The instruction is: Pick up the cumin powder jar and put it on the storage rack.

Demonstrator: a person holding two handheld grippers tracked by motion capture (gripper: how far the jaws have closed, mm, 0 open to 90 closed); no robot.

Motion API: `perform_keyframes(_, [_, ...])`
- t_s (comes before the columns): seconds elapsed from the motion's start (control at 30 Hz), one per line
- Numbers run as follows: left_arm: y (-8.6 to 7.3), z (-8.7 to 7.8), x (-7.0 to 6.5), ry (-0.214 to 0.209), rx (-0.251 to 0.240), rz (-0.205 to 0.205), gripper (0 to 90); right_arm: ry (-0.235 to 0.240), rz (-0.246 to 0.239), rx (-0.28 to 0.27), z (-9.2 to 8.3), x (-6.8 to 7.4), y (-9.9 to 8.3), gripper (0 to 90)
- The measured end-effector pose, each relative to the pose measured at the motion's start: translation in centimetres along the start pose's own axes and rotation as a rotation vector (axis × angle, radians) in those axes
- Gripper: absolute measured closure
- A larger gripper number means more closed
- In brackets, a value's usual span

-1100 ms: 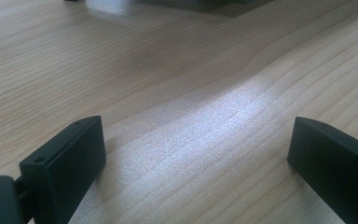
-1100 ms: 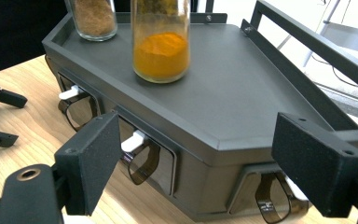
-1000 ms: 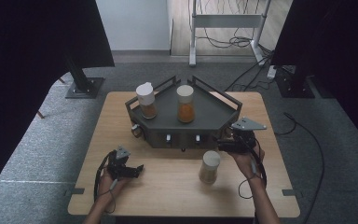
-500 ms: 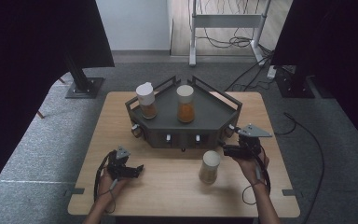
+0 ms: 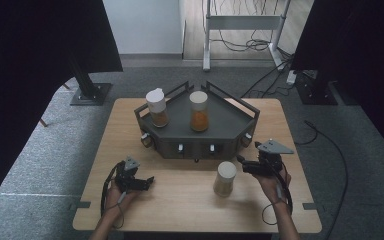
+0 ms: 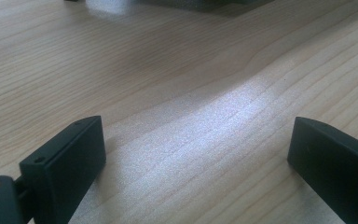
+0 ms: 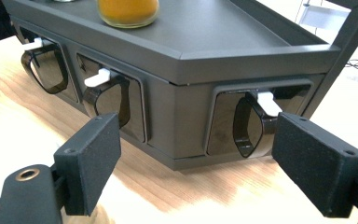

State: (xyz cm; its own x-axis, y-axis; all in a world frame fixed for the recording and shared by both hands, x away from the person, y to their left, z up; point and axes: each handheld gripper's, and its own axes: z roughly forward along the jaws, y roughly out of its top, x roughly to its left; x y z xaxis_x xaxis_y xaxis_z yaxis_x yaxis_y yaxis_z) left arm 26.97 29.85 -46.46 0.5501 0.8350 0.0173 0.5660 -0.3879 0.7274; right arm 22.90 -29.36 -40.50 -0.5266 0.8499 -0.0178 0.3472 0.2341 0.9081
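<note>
A dark grey angular rack (image 5: 220, 125) is sitting at the far middle of the wooden table (image 5: 180, 205), its front carrying white-tabbed dark handles (image 7: 249, 123). Two white-capped jars are standing upright on it: one (image 5: 157, 107) at the left, one (image 5: 199, 111) holding orange contents (nearer the middle). A third capped jar (image 5: 225, 178) is standing on the table, just in front of the rack.

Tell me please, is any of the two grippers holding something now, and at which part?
Nothing is held. The left gripper is open over bare wooden table. The right gripper is open too, facing the dark grey metal rack, apart from the cream-lidded jar.
</note>
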Motion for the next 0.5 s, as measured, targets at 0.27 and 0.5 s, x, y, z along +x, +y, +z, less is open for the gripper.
perform_keyframes(0.27, [0.0, 0.0, 0.0, 0.0, 0.0, 0.0, 3.8, 0.0, 0.011, 0.017, 0.4, -0.1, -1.4, 14.9])
perform_keyframes(0.5, [0.0, 0.0, 0.0, 0.001, 0.0, -0.001, 3.8, 0.001, 0.016, 0.03, 0.7, 0.0, -2.5, 14.9])
